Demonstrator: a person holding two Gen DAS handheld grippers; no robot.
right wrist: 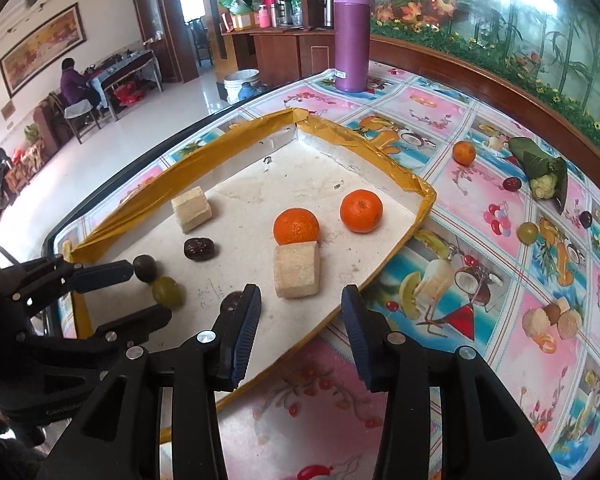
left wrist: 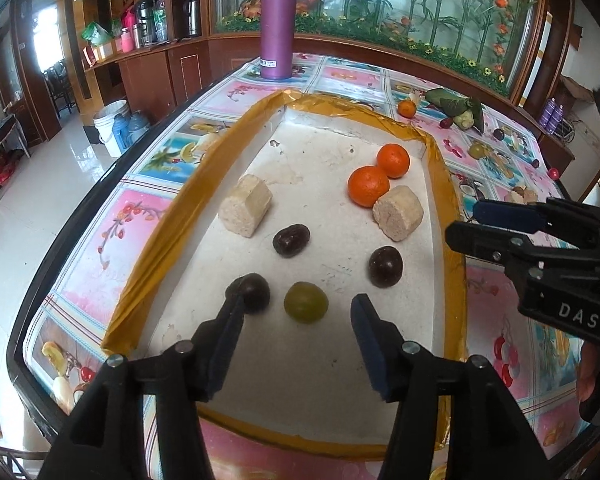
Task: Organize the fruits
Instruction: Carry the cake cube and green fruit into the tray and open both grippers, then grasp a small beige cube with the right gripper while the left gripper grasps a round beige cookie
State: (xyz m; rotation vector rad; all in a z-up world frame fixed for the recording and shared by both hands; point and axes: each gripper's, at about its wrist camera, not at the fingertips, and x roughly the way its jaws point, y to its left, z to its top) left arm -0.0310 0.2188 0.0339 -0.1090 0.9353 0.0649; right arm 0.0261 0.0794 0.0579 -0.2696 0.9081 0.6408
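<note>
- Left claw (left wrist: 298, 312): jaws spread, nothing pinched; green grape (left wrist: 305, 302) lies between its tips on the tray (left wrist: 172, 216), dark grape (left wrist: 249, 293) touching the left tip.
- Right claw (right wrist: 300, 300): jaws spread, empty, over the tray's edge; pale cake block (right wrist: 297, 269) just ahead.
- Two oranges (right wrist: 296, 227) beyond.

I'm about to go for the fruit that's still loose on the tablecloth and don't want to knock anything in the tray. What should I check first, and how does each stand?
1. Left gripper free of load: ok. Its jaws stand apart and the green grape lies on the tray between them, untouched.
2. Right gripper empty: ok, nothing between its jaws.
3. Dark fruit clear of the left finger: cannot tell, they look close.
4. Tray has bare floor for more: ok.
5. Loose fruit in sight: ok. A mandarin and a green grape lie on the tablecloth.
6. Purple bottle out of the way: ok, beyond the tray.
</note>
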